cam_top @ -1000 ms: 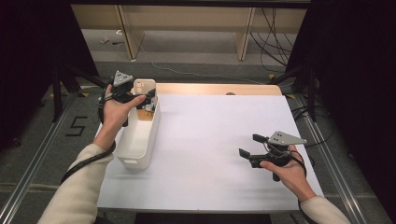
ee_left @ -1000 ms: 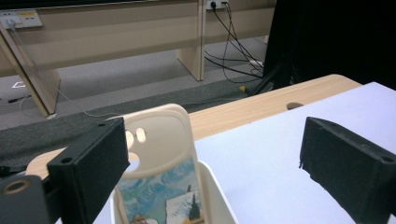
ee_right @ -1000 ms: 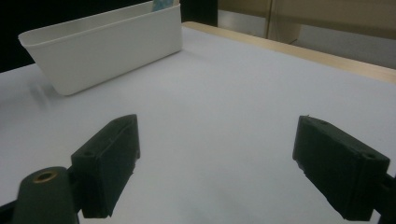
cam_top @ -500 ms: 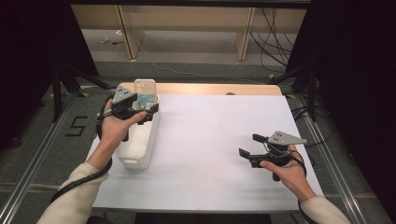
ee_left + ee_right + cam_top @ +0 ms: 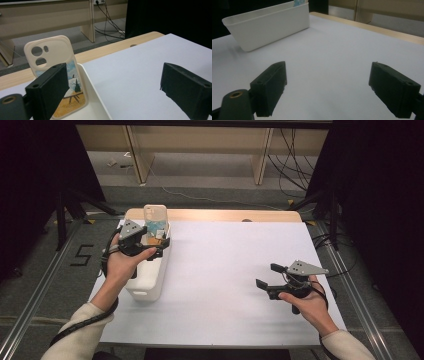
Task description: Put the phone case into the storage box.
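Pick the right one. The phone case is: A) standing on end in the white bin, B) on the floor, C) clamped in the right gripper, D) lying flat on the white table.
A: the phone case stands upright inside the white bin, leaning at its far end, beside the open left gripper.

The right gripper point(image 5: 328, 87) is hovering just above the white table surface point(image 5: 332, 50), its two black jaws standing wide apart at the near edge with only bare surface showing between them. A white plastic bin point(image 5: 268, 23) is sitting on that surface at the far left, well apart from the jaws, with the light blue tip of something point(image 5: 299, 2) poking up over its far rim. A strip of the light wooden table edge point(image 5: 372, 28) is running along the far right.
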{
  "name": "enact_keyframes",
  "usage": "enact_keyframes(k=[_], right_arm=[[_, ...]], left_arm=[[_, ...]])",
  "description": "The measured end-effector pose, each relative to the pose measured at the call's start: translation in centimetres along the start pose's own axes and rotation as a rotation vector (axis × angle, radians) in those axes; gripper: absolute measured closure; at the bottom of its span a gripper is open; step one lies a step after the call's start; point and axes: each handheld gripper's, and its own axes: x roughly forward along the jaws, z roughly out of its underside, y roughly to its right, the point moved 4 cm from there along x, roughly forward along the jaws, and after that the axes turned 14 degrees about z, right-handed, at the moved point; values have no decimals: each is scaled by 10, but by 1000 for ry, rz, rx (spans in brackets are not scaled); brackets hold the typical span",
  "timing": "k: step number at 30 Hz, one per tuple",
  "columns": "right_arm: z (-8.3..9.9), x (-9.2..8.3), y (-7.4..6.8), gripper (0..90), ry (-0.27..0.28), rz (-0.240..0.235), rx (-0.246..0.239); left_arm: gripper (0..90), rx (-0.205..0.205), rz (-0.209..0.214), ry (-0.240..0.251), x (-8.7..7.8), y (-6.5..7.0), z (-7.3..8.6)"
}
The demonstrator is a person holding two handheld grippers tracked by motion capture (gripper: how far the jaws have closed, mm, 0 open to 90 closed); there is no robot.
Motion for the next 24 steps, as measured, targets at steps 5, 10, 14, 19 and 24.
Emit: enact_keyframes(k=[5, 10, 14, 19, 24], right_arm=[[0, 0, 0, 157, 1, -2, 1], [0, 0, 0, 157, 0, 0, 1], [0, 0, 0, 157, 2, -2, 2], [-1, 0, 0, 156, 2, 1, 0], [0, -1, -1, 157, 1, 1, -1]], left_arm=[[71, 9, 7, 4, -2, 7, 3], [68, 13, 10, 8, -6, 12, 7], [63, 11, 18, 14, -8, 17, 13], [60, 21, 27, 1, -8, 24, 22], [57, 14, 51, 8, -8, 31, 26]])
